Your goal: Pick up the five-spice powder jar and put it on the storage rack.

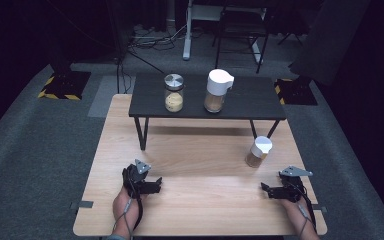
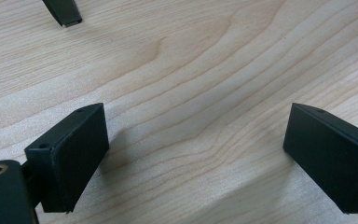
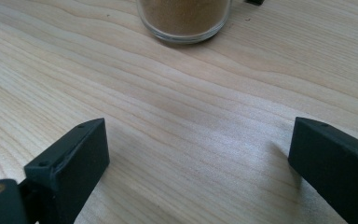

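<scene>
Both grippers, left (image 1: 156, 185) and right (image 1: 265, 188), jaws apart, resting on pale wooden table (image 1: 200, 210); small jar (image 1: 258, 151) near right, unlabelled.

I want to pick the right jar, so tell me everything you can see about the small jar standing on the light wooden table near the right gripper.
The small jar is a clear glass cylinder with a white round lid, closed, about half full of brown powder. It stands on the light wooden table, in front of the black shelf's right leg, and looks slightly tilted in the high view. In the right gripper view its glass base rests flat on the wood. The right gripper sits nearby, open, apart from it; nothing but the table touches it.
</scene>
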The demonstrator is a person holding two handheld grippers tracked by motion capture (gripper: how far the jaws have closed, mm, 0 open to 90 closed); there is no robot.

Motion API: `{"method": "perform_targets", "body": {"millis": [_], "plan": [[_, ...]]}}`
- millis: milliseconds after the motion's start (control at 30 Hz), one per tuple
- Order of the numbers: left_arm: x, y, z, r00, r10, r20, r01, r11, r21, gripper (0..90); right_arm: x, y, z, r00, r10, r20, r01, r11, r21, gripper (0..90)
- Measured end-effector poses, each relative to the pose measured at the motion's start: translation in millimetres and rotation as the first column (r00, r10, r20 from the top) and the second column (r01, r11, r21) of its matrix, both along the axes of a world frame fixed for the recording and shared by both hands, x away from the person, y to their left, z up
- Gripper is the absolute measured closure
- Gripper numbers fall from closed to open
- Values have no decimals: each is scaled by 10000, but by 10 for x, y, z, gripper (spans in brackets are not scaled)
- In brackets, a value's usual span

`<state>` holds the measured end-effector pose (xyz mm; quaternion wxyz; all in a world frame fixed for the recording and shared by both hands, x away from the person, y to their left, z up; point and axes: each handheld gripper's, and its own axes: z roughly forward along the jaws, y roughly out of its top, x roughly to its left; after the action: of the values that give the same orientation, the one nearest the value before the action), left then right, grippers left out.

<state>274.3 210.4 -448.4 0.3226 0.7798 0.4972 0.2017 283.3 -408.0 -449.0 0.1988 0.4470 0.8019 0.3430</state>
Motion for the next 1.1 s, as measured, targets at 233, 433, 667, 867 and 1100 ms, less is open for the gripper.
{"method": "perform_targets", "body": {"millis": [233, 433, 667, 867, 1100], "plan": [[-1, -1, 0, 10000, 2, -1, -2, 10000, -1, 66, 6, 12, 0, 10000, -22, -3, 22, 10000, -16, 39], [1, 1, -1, 10000, -10, 12, 10, 10000, 8, 66, 14, 34, 0, 9999, -118, -6, 118, 9999, -11, 35], [0, 0, 0, 10000, -2, 3, 2, 10000, 2, 66, -2, 19, -12, 9999, -37, 122, 35, 9999, 148, 43], [1, 0, 0, 10000, -3, -3, 3, 10000, 0, 66, -86, -25, -36, 9968, 55, 796, -97, 9986, 528, 43], [1, 0, 0, 10000, -1, -3, 1, 10000, -1, 66, -185, -44, 6, 9873, 59, 1588, -188, 9966, 801, 43]]}}
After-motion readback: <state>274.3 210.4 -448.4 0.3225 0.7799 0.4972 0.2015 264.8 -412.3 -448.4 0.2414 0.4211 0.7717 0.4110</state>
